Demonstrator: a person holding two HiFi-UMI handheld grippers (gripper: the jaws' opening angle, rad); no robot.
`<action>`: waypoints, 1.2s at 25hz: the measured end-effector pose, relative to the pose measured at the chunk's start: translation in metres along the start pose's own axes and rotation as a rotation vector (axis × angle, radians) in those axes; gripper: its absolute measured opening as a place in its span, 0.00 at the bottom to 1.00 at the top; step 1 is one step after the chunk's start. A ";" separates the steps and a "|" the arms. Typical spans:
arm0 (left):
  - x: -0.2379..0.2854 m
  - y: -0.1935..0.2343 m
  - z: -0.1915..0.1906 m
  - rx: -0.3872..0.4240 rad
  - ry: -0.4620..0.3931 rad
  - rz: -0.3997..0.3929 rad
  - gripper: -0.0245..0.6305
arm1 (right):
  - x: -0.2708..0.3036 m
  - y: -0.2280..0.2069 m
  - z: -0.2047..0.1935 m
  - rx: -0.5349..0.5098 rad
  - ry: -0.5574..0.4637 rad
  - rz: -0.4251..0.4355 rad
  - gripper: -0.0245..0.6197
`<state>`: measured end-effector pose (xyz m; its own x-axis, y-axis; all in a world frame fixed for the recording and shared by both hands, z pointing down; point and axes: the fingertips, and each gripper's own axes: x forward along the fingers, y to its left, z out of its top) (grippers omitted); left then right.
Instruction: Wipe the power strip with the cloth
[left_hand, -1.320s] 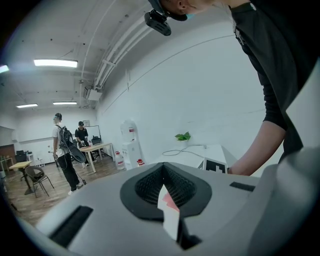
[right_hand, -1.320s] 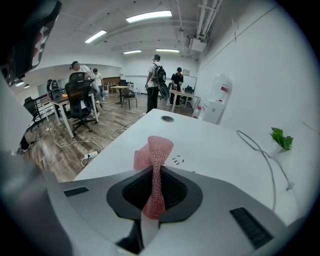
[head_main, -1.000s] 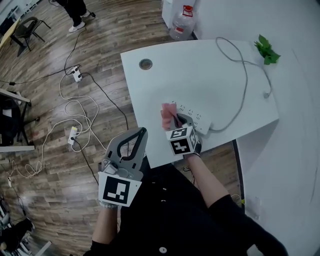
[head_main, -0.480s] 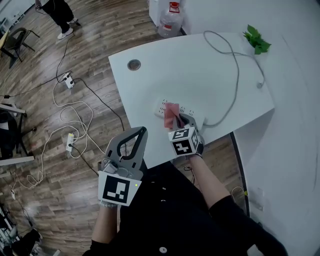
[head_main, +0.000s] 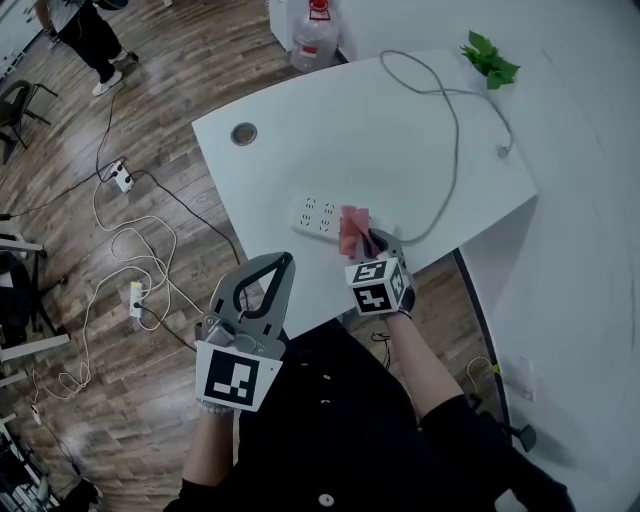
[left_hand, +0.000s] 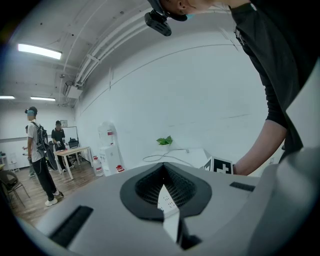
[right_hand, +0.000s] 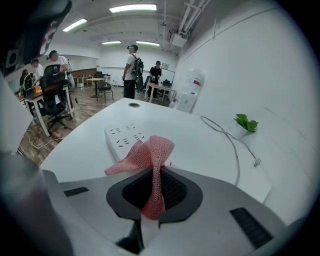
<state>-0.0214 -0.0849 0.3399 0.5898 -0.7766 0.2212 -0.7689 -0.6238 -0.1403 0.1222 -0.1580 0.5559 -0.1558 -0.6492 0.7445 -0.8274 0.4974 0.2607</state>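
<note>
Right gripper (head_main: 368, 243) pinches cloth (head_main: 350, 228), seemingly touching power strip (head_main: 315, 216).

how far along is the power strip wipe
Done: the right gripper has the cloth pinched. In hand: the cloth lies over the power strip's end nearest that gripper, mid-wipe by the look of it. Left: at least the bare socket end; no dirt shows to judge by. The left gripper is shut, empty, held aside.

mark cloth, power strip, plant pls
cloth (right_hand: 155, 149), right gripper view, on its bunched upper fold.
power strip (head_main: 315, 215), head view, on the bare socket face left of the cloth.
plant (head_main: 490, 58), head view, on its leaves.
</note>
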 end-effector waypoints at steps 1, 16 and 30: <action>0.002 -0.001 0.000 0.002 -0.001 -0.008 0.06 | -0.001 -0.004 -0.003 0.003 0.004 -0.010 0.11; 0.027 -0.021 0.011 0.023 -0.021 -0.103 0.06 | -0.027 -0.051 -0.052 0.089 0.070 -0.114 0.12; 0.027 -0.023 0.015 0.033 -0.033 -0.101 0.06 | -0.049 -0.060 -0.053 0.187 -0.007 -0.080 0.12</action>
<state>0.0161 -0.0933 0.3347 0.6720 -0.7119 0.2040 -0.6970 -0.7011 -0.1507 0.2079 -0.1260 0.5363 -0.0888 -0.6867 0.7215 -0.9228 0.3294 0.1999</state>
